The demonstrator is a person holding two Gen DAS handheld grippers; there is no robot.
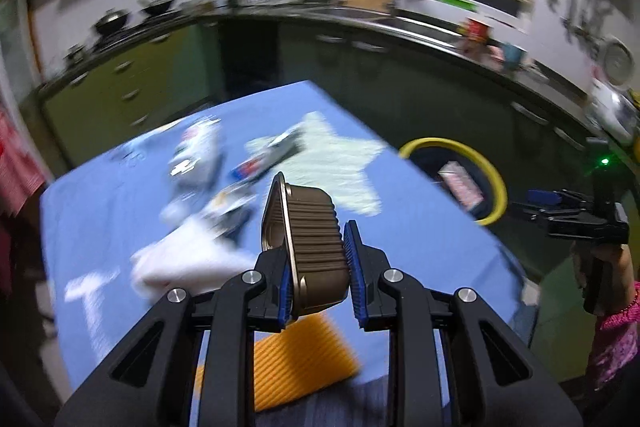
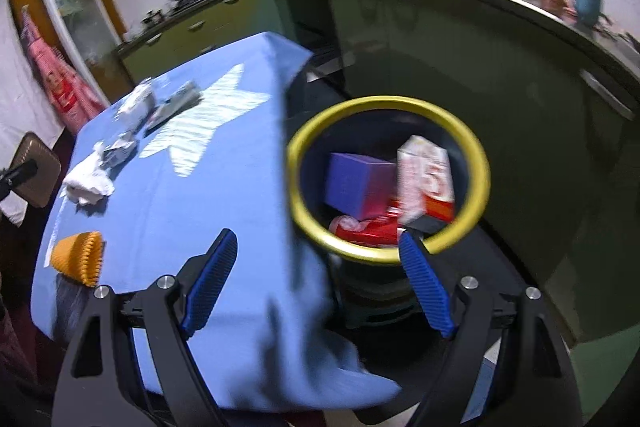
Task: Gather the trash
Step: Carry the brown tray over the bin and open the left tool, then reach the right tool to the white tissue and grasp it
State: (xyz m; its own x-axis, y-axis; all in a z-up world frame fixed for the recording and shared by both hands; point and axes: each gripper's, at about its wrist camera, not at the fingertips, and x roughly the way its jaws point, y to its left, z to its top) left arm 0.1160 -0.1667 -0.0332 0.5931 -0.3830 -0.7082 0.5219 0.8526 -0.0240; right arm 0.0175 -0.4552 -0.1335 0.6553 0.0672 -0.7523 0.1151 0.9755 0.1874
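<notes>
A: Left wrist view: what sits between the fingers?
B: The left gripper (image 1: 316, 259) is clamped on a ribbed brown foil tray (image 1: 310, 227), tilted on edge above the blue tablecloth (image 1: 420, 227). To the far right stands a yellow-rimmed bin (image 1: 496, 183) holding a pink carton (image 1: 460, 183).

A: And the right wrist view?
B: The right gripper (image 2: 316, 259) is spread wide, gripping nothing, near the bin (image 2: 304, 187). Inside lie a purple box (image 2: 352, 179), a pink-and-white carton (image 2: 426, 175) and red packaging (image 2: 372, 231). The tray (image 2: 38, 169) shows far left.

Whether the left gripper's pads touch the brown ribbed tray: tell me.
Touching. In the left wrist view, the left gripper clamps the brown ribbed tray by its rim and wall, lifted off the blue tablecloth.
</notes>
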